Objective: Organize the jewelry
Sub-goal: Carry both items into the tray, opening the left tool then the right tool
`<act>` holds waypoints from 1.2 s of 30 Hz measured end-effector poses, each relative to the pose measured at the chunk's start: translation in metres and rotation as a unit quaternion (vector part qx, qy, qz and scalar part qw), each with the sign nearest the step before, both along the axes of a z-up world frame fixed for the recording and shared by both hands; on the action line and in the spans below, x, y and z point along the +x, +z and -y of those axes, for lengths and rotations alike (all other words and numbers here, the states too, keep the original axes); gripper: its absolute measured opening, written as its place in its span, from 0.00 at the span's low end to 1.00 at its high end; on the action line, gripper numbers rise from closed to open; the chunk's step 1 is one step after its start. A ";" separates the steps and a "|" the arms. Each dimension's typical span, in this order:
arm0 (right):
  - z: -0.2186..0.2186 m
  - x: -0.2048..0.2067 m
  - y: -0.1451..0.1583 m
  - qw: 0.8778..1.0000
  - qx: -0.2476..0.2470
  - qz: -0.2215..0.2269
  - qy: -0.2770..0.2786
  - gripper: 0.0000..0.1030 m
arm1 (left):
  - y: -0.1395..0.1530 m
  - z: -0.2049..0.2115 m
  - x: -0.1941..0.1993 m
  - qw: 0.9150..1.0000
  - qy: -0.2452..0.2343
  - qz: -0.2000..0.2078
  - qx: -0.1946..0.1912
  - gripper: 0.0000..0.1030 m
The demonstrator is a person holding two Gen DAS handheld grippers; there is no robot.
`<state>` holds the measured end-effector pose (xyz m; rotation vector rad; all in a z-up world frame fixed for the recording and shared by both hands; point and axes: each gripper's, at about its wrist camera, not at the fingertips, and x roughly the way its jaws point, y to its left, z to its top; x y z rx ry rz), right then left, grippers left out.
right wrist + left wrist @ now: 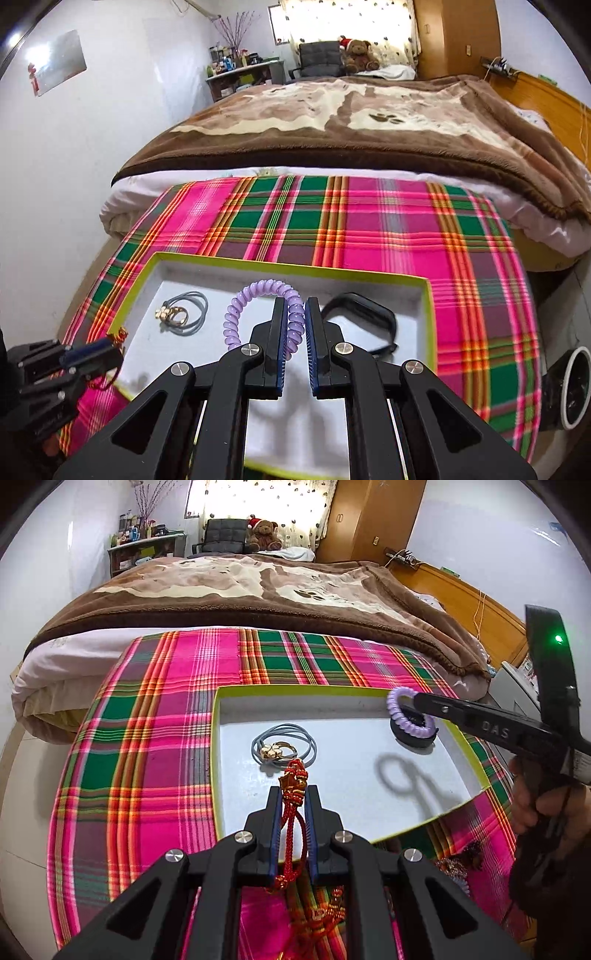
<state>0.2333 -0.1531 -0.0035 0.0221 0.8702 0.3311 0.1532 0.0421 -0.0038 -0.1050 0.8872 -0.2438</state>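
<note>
A white tray with a yellow-green rim [216,716] [428,306] lies on a plaid cloth. In it are a grey hair tie with a gold charm [282,747] [183,314] and a black band [413,738] [365,314]. My left gripper [293,792] is shut on a red braided cord ornament [293,779], held over the tray's near edge; it also shows in the right wrist view [92,350]. My right gripper [295,306] is shut on a purple spiral hair tie [258,290] [400,705], held above the tray's right side over the black band.
The pink and green plaid cloth [166,720] [369,229] covers the table, with more trinkets at the near right [461,856]. A bed with a brown blanket [258,587] stands behind. A round white-rimmed object [574,387] sits at the right.
</note>
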 end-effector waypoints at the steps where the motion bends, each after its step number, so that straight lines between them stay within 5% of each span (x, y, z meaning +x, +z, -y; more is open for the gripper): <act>1: -0.002 0.004 -0.004 1.000 0.003 -0.008 0.003 0.09 | -0.002 0.000 0.002 1.000 0.001 -0.003 0.002 0.12; 25: -0.025 0.032 -0.041 0.998 -0.041 -0.051 0.015 0.10 | -0.027 0.011 0.027 0.999 0.012 -0.043 0.022 0.13; 29: -0.025 0.033 -0.042 0.998 -0.040 -0.050 0.015 0.10 | -0.025 0.012 0.027 0.999 0.011 -0.039 0.021 0.29; 36: -0.024 0.030 -0.039 0.998 -0.038 -0.044 0.017 0.16 | -0.024 0.014 0.028 0.999 0.009 -0.039 0.018 0.38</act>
